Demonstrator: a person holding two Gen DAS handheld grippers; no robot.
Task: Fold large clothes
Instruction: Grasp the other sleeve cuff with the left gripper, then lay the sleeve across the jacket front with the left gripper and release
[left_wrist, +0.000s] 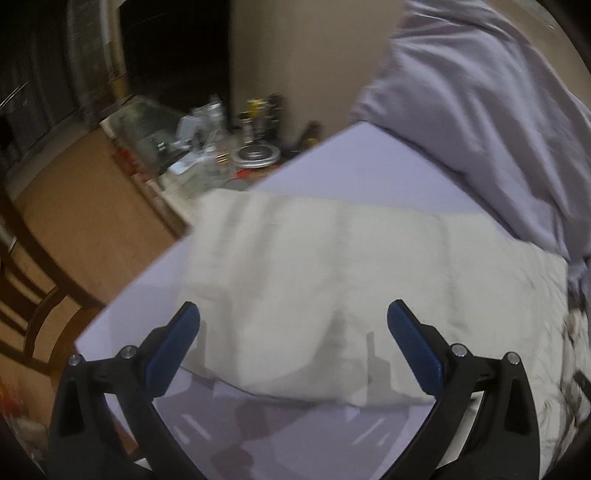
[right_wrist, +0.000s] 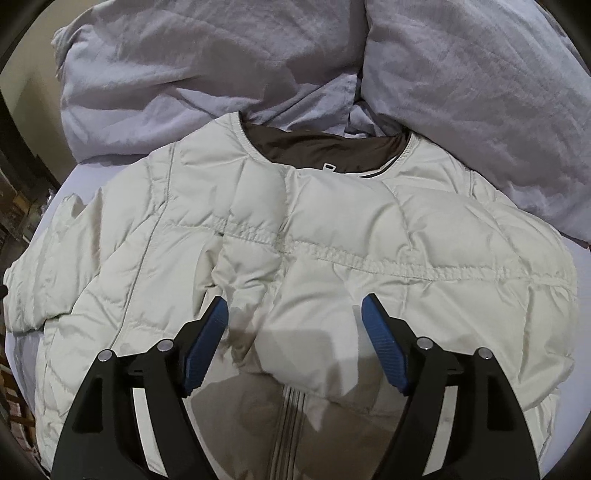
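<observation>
- While the cream quilted jacket (right_wrist: 295, 236) lies face up on the lavender bed sheet (left_wrist: 354, 162), its dark-lined collar (right_wrist: 325, 151) points at the two pillows (right_wrist: 480, 103) by the head edge of the bed
- One sleeve (left_wrist: 325, 266) stretches out flat toward the side edge of the bed, where the sheet ends above a wooden floor and a cluttered low table (left_wrist: 207, 147)
- Right gripper (right_wrist: 295, 317) hangs over the jacket's front just above the zip (right_wrist: 291, 417), jaws spread and empty, nothing pinched between the blue pads (right_wrist: 384, 350)
- Left gripper (left_wrist: 293, 332) hovers over the near hem of that sleeve, jaws wide and released, holding nothing; its view is smeared
- Risk, as I judge it: the puffy shell is slippery and springy, so a shallow pinch could catch only the top layer and let the fill slide out mid-fold
- Closing on the zip track instead of fabric could let the jacket slip from the pads
- With the sleeve so near the side edge, a careless drag could pull it off the bed
- The two panels overlap unevenly at the chest, so folding without squaring them could leave a lopsided bundle
</observation>
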